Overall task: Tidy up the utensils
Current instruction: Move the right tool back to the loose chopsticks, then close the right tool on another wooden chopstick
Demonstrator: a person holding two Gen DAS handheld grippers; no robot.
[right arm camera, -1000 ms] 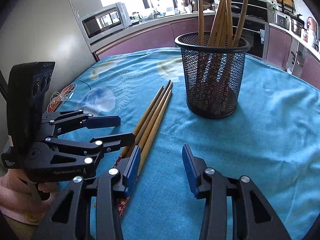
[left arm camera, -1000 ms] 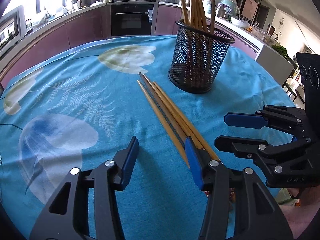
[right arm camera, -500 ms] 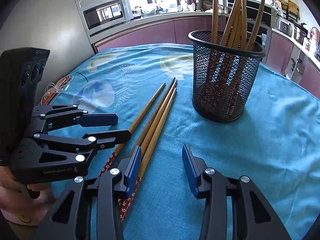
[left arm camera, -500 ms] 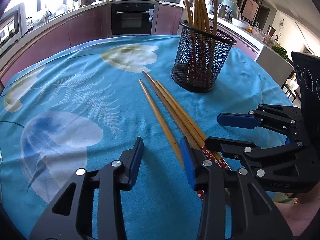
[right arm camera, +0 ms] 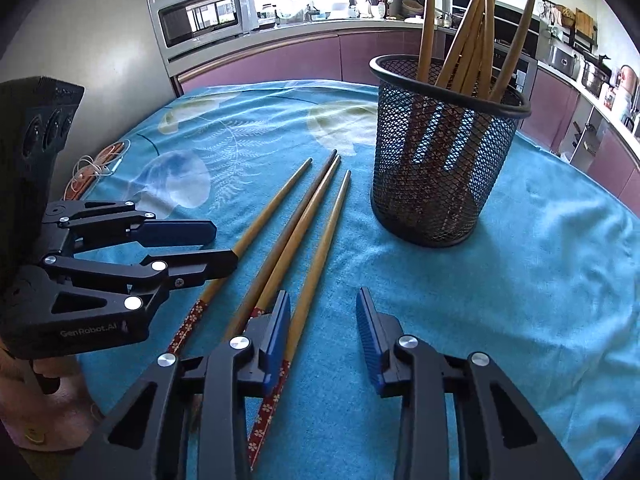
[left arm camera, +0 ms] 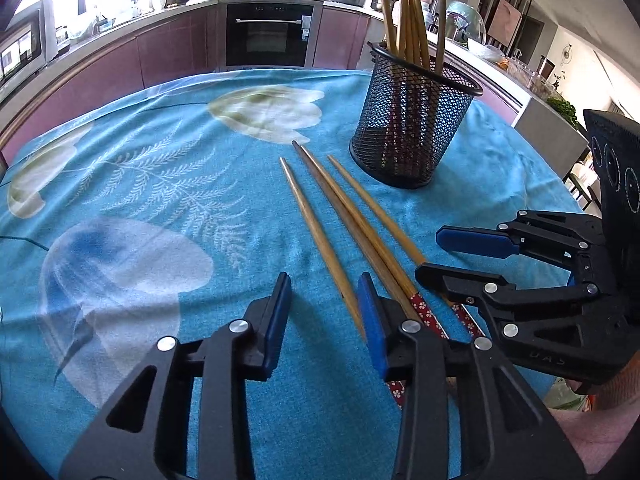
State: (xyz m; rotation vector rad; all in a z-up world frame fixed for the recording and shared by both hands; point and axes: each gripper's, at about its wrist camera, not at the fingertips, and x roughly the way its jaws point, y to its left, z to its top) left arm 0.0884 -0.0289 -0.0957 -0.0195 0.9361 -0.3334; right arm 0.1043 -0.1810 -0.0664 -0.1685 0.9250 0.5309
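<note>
Several wooden chopsticks (left arm camera: 340, 216) (right arm camera: 304, 216) with red patterned ends lie fanned out on the blue tablecloth (left arm camera: 140, 200). Behind them a black mesh cup (left arm camera: 412, 128) (right arm camera: 440, 152) stands upright with several chopsticks in it. My left gripper (left arm camera: 324, 292) (right arm camera: 222, 245) hovers low over their thick ends, open and gripping nothing; the leftmost chopstick ends beside its right pad. My right gripper (right arm camera: 324, 300) (left arm camera: 452, 258) is beside it, jaws closing. The rightmost chopstick runs just inside its left pad, which does not press on it.
A loose cord (right arm camera: 92, 172) lies near the table's left edge. Kitchen counters, an oven (left arm camera: 268, 32) and a microwave (right arm camera: 208, 16) ring the table. Blue cloth stretches to the left of the chopsticks and to the right of the cup.
Both grippers' jaws have narrowed. The chopsticks, bundled a second ago, now lie spread apart, the leftmost and rightmost ones separated from the middle pair.
</note>
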